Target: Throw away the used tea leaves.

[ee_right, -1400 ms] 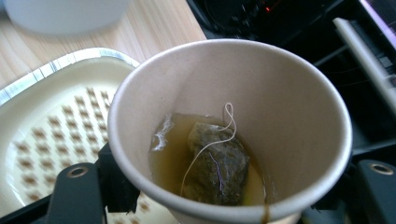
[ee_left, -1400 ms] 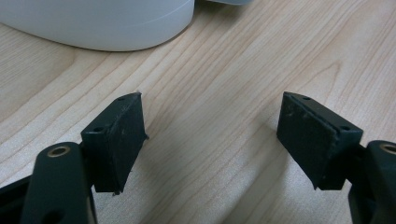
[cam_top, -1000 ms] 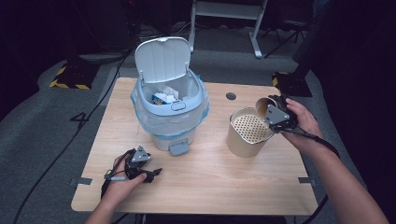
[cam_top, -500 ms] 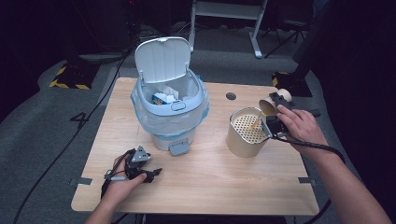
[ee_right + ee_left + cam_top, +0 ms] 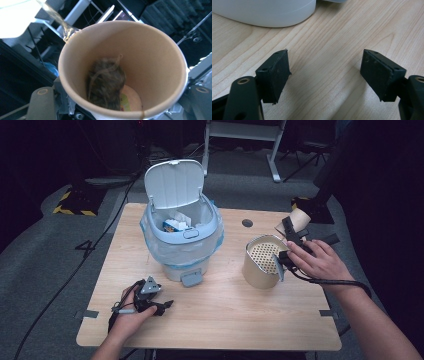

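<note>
Two grippers here, and imo the job is about halfway. The right gripper [image 5: 291, 232] has its jaws clamped around a paper cup [image 5: 299, 220], roughly half open bc the cup wall sits between them. In the right gripper view the cup [image 5: 130, 62] is tipped toward the camera, with a wet teabag [image 5: 106, 83] stuck near the bottom, string and tag still inside, so nothing solid has come out yet. From the high view the cup is held tilted just above and behind the far rim of the tan canister [image 5: 252, 270], which has a perforated strainer insert on top. My guess: the liquid goes through the strainer first.

Left gripper [image 5: 155, 306] rests on the table [image 5: 225, 320] near the front edge, jaws wide apart w/ nothing between them; in its own view there's bare wood and the white base of the bin [image 5: 269, 15].

Bin [image 5: 182, 240] already has its lid flipped up and some trash inside, so that part's ready. What's left, afaict: finish emptying the cup over the strainer, then carry cup and teabag over to the open bin. Can't tell if any liquid is left in the cup.
</note>
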The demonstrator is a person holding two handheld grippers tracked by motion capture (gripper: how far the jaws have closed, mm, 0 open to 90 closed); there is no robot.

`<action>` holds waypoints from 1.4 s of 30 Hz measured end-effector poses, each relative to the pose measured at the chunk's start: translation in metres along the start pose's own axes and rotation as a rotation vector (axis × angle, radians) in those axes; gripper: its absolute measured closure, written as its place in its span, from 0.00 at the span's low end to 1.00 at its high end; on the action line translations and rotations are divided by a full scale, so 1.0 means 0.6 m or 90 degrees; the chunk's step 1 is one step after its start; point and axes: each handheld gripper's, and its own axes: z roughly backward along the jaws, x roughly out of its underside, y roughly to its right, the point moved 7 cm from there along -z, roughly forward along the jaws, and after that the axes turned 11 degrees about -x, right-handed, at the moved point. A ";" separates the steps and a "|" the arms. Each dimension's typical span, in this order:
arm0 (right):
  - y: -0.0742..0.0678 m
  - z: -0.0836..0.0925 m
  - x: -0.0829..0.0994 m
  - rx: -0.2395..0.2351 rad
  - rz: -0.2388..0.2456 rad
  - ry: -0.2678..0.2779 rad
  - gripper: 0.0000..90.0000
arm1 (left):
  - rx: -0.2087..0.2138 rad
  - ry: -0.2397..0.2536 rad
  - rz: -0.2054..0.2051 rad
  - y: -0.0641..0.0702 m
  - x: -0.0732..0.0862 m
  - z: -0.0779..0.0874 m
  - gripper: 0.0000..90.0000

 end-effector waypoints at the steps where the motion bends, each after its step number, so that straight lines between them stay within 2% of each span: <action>1: 0.003 0.002 0.001 0.008 0.013 -0.007 0.33 | 0.000 0.000 0.000 0.000 0.000 0.000 0.27; 2: 0.006 0.003 0.002 0.015 0.027 -0.013 0.33 | 0.000 0.000 0.000 0.000 0.000 0.000 0.26; 6: 0.014 0.007 0.008 0.036 0.052 -0.034 0.33 | 0.000 0.000 0.000 0.000 0.000 0.000 0.27; 13: 0.021 0.011 0.019 0.044 0.046 -0.043 0.33 | 0.000 0.000 0.000 0.000 0.000 0.000 0.27; 17: 0.022 0.011 0.018 0.044 0.055 -0.042 0.33 | 0.000 0.000 0.000 0.000 0.000 0.000 0.27; 21: 0.022 0.010 0.018 0.039 0.040 -0.032 0.33 | 0.000 0.000 0.000 0.000 0.000 0.000 0.27; 22: 0.022 0.008 0.021 0.027 0.002 -0.017 0.32 | 0.000 0.000 0.000 0.000 0.000 0.000 0.27; 23: 0.022 0.008 0.021 0.027 0.002 -0.017 0.32 | 0.000 0.000 0.000 0.000 0.000 0.000 0.26; 24: 0.021 0.006 0.025 0.003 -0.065 0.018 0.32 | 0.000 0.000 0.000 0.000 0.000 0.000 0.27; 25: 0.019 0.005 0.027 -0.017 -0.119 0.048 0.32 | 0.000 0.000 0.000 0.000 0.000 0.000 0.27; 26: 0.019 0.005 0.027 -0.017 -0.119 0.048 0.32 | 0.000 0.000 0.000 0.000 0.000 0.000 0.27; 27: 0.016 0.001 0.033 -0.044 -0.203 0.086 0.32 | 0.000 0.000 0.000 0.000 0.000 0.000 0.27; 28: 0.013 -0.001 0.037 -0.059 -0.241 0.100 0.32 | 0.000 0.000 0.000 0.000 0.000 0.000 0.27; 29: 0.013 -0.001 0.037 -0.059 -0.241 0.100 0.32 | 0.000 0.000 0.000 0.000 0.000 0.000 0.26; 30: 0.009 -0.003 0.043 -0.089 -0.314 0.133 0.32 | 0.000 0.000 0.000 0.000 0.000 0.000 0.27; 31: 0.007 -0.003 0.045 -0.103 -0.352 0.149 0.31 | 0.000 0.000 0.000 0.000 0.000 0.000 0.27; 32: 0.007 -0.003 0.048 -0.116 -0.378 0.166 0.31 | 0.000 0.000 0.000 0.000 0.000 0.000 0.27; 33: 0.007 -0.003 0.048 -0.116 -0.378 0.166 0.31 | 0.000 0.000 0.000 0.000 0.000 0.000 0.27; 34: 0.008 -0.003 0.050 -0.137 -0.429 0.204 0.31 | 0.000 0.000 0.001 0.000 0.000 0.000 0.26; 35: 0.008 -0.003 0.050 -0.137 -0.429 0.204 0.31 | 0.000 0.000 0.001 0.000 0.000 0.000 0.26; 36: 0.004 -0.003 0.050 -0.177 -0.497 0.240 0.31 | 0.000 0.000 0.001 0.000 0.000 0.000 0.26; 37: 0.004 -0.003 0.050 -0.177 -0.497 0.240 0.31 | 0.000 0.000 0.001 0.000 0.000 0.000 0.26; 38: 0.001 -0.003 0.050 -0.206 -0.555 0.271 0.31 | -0.001 0.000 0.001 0.000 0.000 0.000 0.26; 39: 0.000 -0.003 0.050 -0.218 -0.579 0.288 0.31 | 0.000 0.000 0.001 0.000 0.000 0.000 0.26; 42: -0.002 -0.003 0.051 -0.258 -0.676 0.347 0.31 | 0.000 0.001 0.001 0.000 0.000 0.000 0.26</action>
